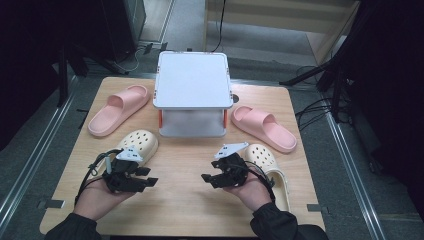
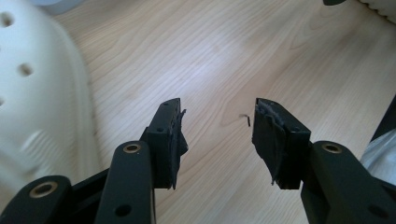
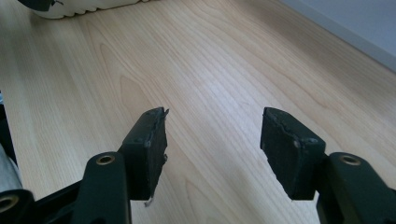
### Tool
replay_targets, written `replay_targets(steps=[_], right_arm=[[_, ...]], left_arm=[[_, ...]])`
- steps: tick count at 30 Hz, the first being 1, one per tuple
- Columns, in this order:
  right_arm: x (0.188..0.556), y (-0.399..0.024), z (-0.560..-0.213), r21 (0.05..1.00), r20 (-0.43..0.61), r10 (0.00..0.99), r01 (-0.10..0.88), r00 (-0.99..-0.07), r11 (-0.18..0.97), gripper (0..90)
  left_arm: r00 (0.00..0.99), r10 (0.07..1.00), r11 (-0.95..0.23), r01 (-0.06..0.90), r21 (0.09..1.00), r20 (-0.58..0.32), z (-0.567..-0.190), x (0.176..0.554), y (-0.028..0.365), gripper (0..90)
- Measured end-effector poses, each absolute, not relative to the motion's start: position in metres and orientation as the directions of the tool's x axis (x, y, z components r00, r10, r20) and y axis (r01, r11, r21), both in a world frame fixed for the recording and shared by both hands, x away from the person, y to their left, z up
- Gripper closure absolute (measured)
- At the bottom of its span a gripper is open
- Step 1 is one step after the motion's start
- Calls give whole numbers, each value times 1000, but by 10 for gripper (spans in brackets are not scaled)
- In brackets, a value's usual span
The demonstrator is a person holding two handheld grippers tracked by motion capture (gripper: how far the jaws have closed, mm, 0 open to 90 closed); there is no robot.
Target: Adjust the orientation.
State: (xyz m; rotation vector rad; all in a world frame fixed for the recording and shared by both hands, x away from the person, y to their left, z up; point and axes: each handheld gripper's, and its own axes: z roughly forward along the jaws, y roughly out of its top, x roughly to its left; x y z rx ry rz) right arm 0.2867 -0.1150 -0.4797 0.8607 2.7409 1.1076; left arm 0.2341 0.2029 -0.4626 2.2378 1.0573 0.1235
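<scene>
Both the left gripper (image 1: 150, 181) and right gripper (image 1: 206, 178) hover with jaws spread and empty over the pale wooden counter (image 1: 185, 200), each just beside a cream perforated foam clog (image 1: 141, 142), left and right (image 1: 270, 167).

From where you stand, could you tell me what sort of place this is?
Probably a lab recording station: a wooden table on aluminium rails, cables on the floor, and a white two-tier rack set among staged footwear.

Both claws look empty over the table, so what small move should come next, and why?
Probably swing the left claw toward the cream clog beside it. Both the left and the right claw stand open with bare wood between their jaws, and that clog lies just off the left claw's side.
</scene>
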Motion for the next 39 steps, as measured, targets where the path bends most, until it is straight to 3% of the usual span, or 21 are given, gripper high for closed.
replay_targets(steps=[14,25,29,30,39], right_arm=[[294,-104,-479,655,161,502,473,-850,590,411],[295,-104,-481,646,146,518,477,-843,595,405],[295,-105,-480,644,142,524,480,-840,595,405],[295,-106,-481,646,141,526,480,-839,594,405],[295,-108,-481,646,133,536,483,-834,592,414]], left_arm=[[520,833,-319,731,603,-190,-452,227,262,563],[476,860,-315,779,542,-185,-474,251,263,579],[486,850,-320,783,533,-204,-480,257,259,657],[498,842,-329,778,535,-206,-481,259,257,717],[502,858,-362,740,567,-108,-469,256,256,772]])
